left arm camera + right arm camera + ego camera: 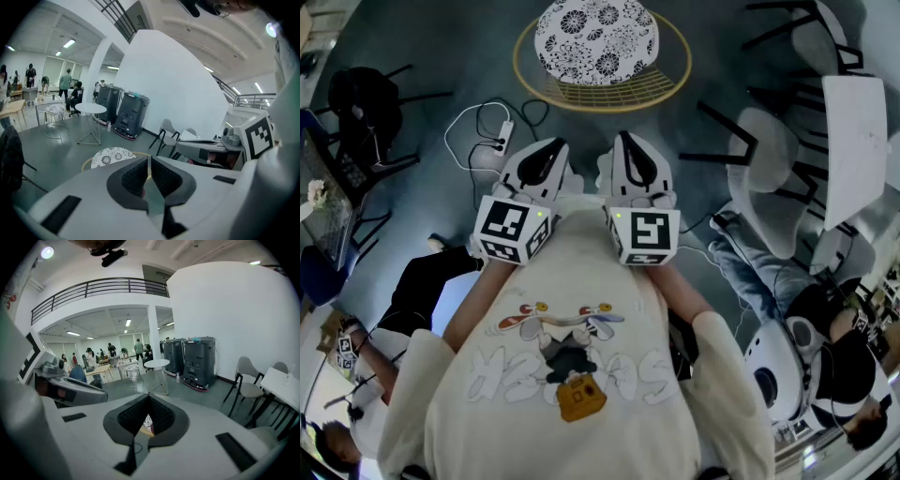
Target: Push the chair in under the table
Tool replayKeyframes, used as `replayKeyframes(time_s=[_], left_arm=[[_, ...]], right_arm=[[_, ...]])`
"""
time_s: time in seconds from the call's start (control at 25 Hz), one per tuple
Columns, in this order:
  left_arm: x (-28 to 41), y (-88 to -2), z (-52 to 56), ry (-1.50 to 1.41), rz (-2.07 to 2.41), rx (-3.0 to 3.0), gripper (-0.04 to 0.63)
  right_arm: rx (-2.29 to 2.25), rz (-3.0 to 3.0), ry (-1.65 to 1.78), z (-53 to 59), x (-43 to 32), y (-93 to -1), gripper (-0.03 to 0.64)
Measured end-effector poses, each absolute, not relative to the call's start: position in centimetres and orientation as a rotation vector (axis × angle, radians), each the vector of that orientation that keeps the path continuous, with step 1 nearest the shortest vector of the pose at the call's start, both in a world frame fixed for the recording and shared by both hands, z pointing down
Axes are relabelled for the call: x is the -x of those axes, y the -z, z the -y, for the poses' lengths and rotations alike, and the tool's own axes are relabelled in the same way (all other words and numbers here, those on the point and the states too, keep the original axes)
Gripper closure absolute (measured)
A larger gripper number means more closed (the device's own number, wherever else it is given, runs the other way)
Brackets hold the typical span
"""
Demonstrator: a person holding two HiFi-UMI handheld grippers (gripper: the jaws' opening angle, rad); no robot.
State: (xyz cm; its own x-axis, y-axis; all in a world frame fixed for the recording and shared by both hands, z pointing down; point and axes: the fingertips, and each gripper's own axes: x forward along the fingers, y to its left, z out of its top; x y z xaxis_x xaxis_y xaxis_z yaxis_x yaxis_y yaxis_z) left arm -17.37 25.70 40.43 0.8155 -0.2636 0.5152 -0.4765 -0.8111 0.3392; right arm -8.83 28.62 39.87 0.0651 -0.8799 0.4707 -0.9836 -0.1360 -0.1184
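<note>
Both pairs of jaws are closed on nothing: the left gripper [547, 148] and the right gripper [628, 142] hang side by side in the middle of the head view, close to the person's chest and well apart from any furniture. The chair [764, 150] that seems meant stands at the right of that view, its pale seat turned out from the white tabletop [855, 131], black legs splayed on the floor.

No push has begun, by my reading. To do it well, turn toward the right of the frame, set the closed tips against the backrest (high and centred, so the chair slides straight rather than twisting) and press evenly with both.

Straight ahead, at the top centre, sits a round patterned cushion [595, 37] in a yellow wire frame, which is not on the way. A power strip [502, 139] and its white cable lie on the floor at upper left. A seated person's legs [750, 267] stretch near the chair, lower right, and may crowd the approach.
</note>
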Motion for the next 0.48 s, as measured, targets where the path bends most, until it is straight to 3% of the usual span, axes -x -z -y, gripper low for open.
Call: replayKeyframes(time_s=[0.48], left_arm=[[13.9,-39.2,-29.7,-0.581,0.574,-2.53,0.567]], right_arm=[[-2.055,2.073,-0.664,-32.7,7.8,-38.5,0.609]])
